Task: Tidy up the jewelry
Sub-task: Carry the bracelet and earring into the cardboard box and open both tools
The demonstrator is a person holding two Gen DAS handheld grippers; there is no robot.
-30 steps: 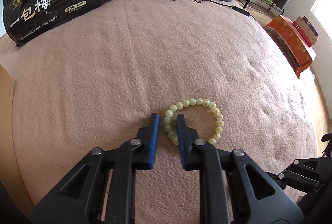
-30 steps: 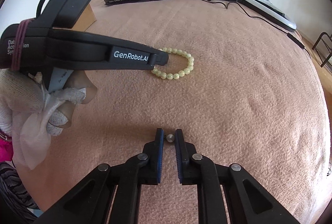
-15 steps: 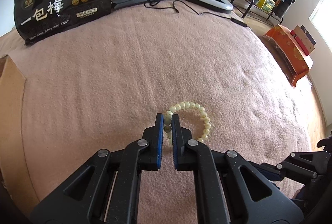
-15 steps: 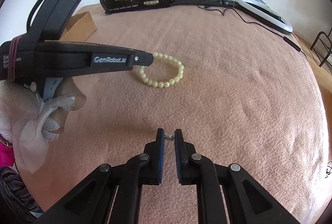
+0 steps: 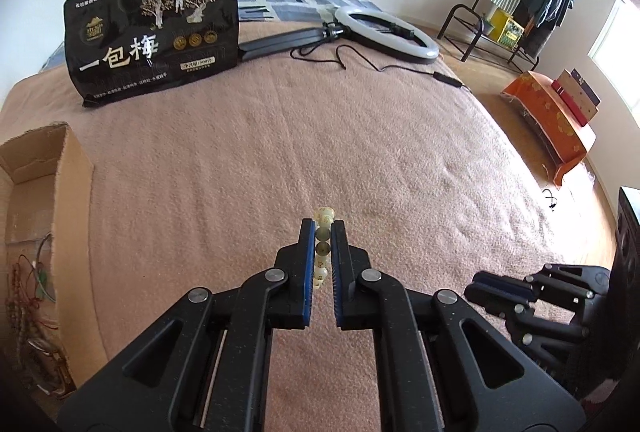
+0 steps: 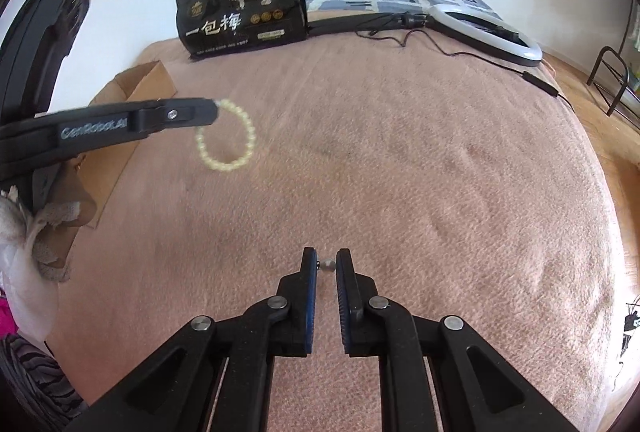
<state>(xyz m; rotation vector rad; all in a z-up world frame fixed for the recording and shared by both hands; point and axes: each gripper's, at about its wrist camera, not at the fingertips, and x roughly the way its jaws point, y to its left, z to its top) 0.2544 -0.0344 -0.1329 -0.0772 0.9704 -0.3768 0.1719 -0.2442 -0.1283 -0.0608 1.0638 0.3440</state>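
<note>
above the pink blanket [image 5: 360,136], the left gripper [image 5: 322,228] was clamped on a pale bead bracelet [image 6: 228,136], the loop dangling clear of the bed near a cardboard box [image 5: 44,168]. lower down, the right gripper [image 6: 327,264] pinched a small silver bead [image 6: 329,265].

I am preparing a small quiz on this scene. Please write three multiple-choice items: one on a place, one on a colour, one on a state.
1. Where is the cardboard box?
A. at the blanket's left edge
B. on the clothes rack
C. under the ring light

2. What colour are the bracelet beads?
A. red
B. pale cream
C. black

3. The left tongs are:
A. wide open
B. empty
C. shut on the bracelet

Answers: 1 A, it shows at the left; 2 B, pale beads; 3 C, beads sit between the pads.
</note>
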